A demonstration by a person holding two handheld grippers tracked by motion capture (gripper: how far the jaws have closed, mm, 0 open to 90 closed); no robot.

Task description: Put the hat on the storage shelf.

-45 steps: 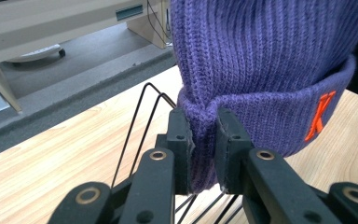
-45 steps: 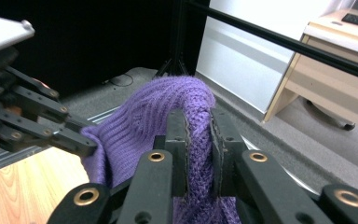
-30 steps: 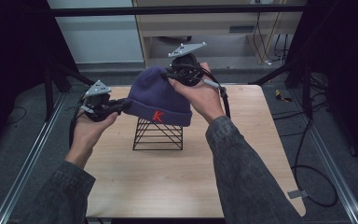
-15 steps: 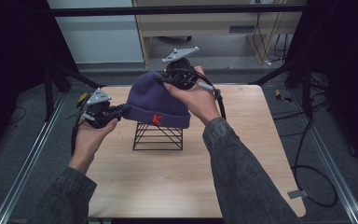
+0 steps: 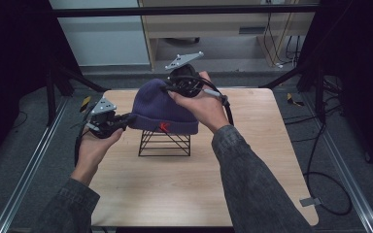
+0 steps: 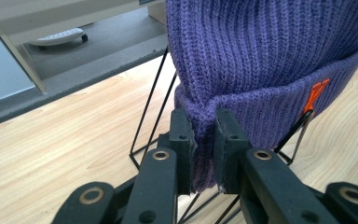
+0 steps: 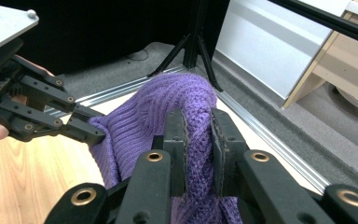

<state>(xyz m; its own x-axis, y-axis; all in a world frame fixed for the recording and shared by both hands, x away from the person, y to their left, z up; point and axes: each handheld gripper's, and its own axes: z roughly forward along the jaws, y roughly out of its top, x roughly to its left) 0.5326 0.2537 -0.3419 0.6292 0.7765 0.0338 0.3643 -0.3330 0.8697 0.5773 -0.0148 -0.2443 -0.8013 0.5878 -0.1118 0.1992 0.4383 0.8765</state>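
Note:
A purple knit beanie (image 5: 161, 106) with a red mark on its cuff drapes over a black wire stand (image 5: 165, 143) at mid table. My left gripper (image 5: 125, 119) is shut on the beanie's cuff (image 6: 205, 135) at its left side. My right gripper (image 5: 172, 88) is shut on a fold of knit (image 7: 198, 122) at the crown's far side. From the right gripper view, the left gripper (image 7: 91, 131) bites the cuff below. The stand's thin bars (image 6: 150, 100) show under the hat.
The wooden table (image 5: 252, 160) has bare room in front of and to the right of the stand. A cable (image 5: 226, 104) trails from the right gripper over the hand. Metal rails (image 5: 26, 160) run along the table's left, with a cabinet behind.
The right gripper has carried the beanie's crown back and slightly left, away from the person. The hat sits a little farther over the stand. The left gripper keeps its hold on the cuff.

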